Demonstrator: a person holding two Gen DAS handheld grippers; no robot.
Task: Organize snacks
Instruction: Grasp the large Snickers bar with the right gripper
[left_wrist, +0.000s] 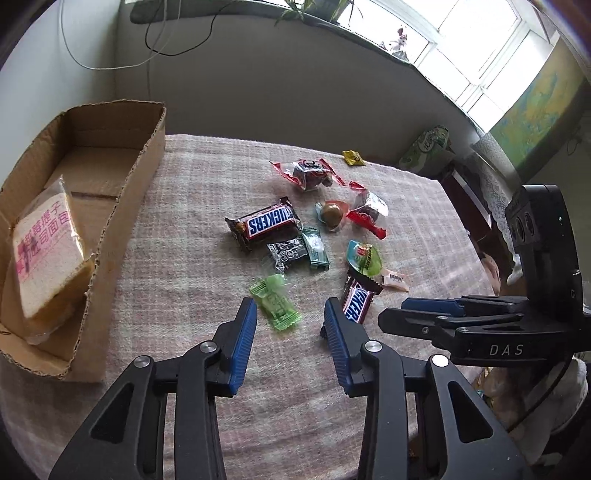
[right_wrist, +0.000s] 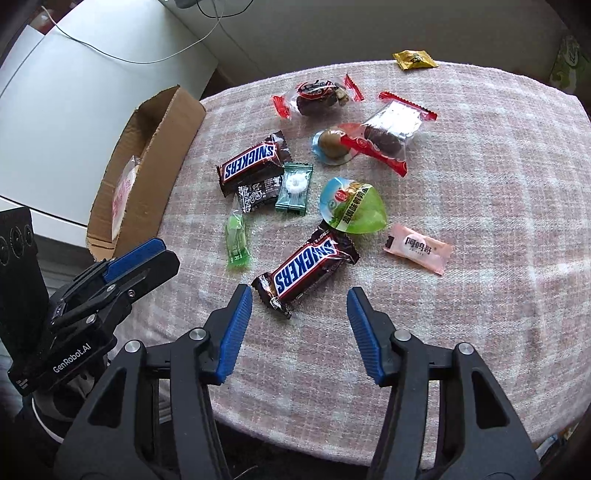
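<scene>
Two grippers: both spread wide with nothing between the blue pads, low over the checked cloth (right_wrist: 461, 177)
Cardboard box (left_wrist: 122, 206): at the cloth's left edge, top open, a wrapped bread slice (left_wrist: 48, 251) leaning inside
Left gripper (left_wrist: 290, 317): right of the box, over the near part of the cloth, holding nothing
Green candy (left_wrist: 276, 302): right of the box, just ahead of the left gripper's pads, loose on the cloth
Far Snickers bar (right_wrist: 253, 162): right of the box, touching a black packet (right_wrist: 258, 192) and a teal mint (right_wrist: 294, 188)
Near Snickers bar (right_wrist: 306, 267): further right of the box, just ahead of the right gripper (right_wrist: 299, 295), not gripped
Green jelly cup (right_wrist: 352, 206): touching that bar's far end
Pink candy (right_wrist: 419, 249): further right again
Yellow packet (right_wrist: 413, 59): farthest from the box, at the cloth's back edge
</scene>
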